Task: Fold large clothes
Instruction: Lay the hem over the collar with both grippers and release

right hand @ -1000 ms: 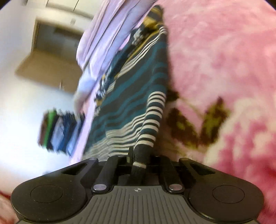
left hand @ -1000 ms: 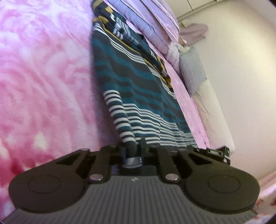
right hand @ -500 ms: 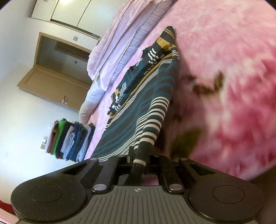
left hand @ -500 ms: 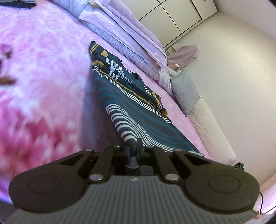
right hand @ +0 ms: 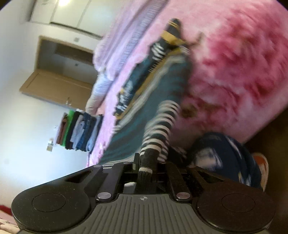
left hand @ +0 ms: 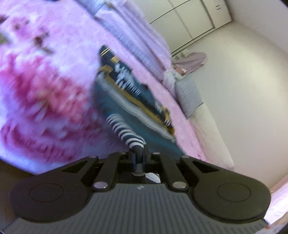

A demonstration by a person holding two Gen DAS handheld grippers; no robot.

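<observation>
Nowhere legible writing, sweater (left hand: 142,115) included.

A big bed with a fluffy pink blanket (left hand: 45,93) fills the room. Light purple bedding (left hand: 136,34) is piled along its far side, with a grey pillow (left hand: 187,93) at one end. The walls (left hand: 243,90) are plain and pale. There are white cupboard doors (left hand: 194,16), a brown wooden door (right hand: 55,86), and a stack of folded clothes (right hand: 81,129).

Striped garment (left hand: 126,115) in teal, black, white and mustard is stretched lengthwise over pink blanket (left hand: 45,90). Near end is lifted clear, black cuffs with white-striped bands (right hand: 162,126) pinched at both near corners. Far end is bunched, lying on blanket.
</observation>
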